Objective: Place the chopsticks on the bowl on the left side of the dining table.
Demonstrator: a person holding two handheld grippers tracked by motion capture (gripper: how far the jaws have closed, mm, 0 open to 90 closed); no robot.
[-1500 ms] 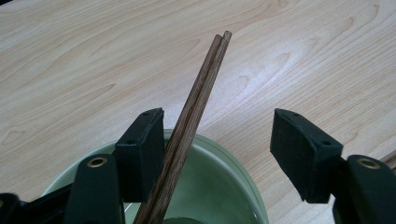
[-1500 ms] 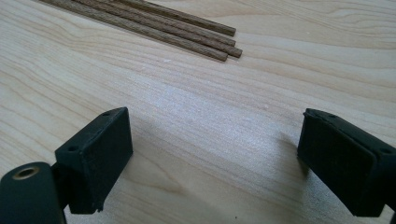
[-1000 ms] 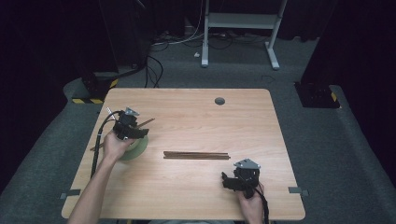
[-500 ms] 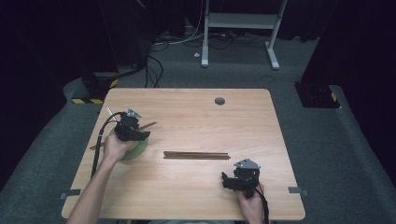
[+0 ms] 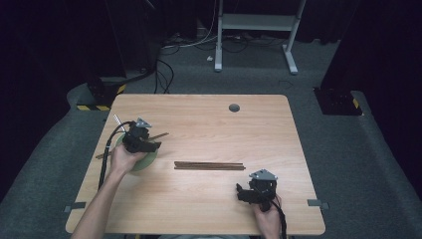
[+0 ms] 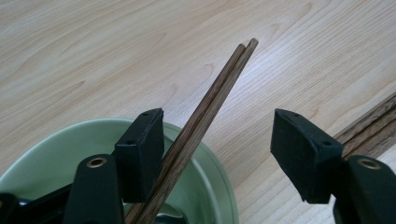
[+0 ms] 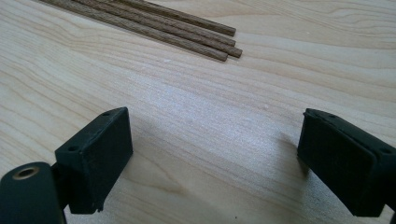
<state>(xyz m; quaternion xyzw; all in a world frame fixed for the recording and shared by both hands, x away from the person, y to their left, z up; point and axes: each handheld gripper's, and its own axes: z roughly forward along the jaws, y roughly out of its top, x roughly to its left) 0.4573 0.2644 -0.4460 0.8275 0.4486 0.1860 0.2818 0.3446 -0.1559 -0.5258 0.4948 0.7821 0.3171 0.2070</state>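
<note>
Chopsticks leaned across the rim of the green bowl at lower left, beside one pad of the wide-open left gripper, apparently just released. Their lower ends were cut off at the frame's bottom edge. The right gripper, equally wide and empty, hovered below the remaining chopsticks lying at the top of its view, likely next for pickup.

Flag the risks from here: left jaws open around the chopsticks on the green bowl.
1. The chopsticks lean on the rim of the green bowl beside one pad of the open left gripper; a nudge could tip them onto the table.
2. Withdrawing could bump the bowl itself.
3. The right gripper sits open, short of the remaining sticks.
</note>
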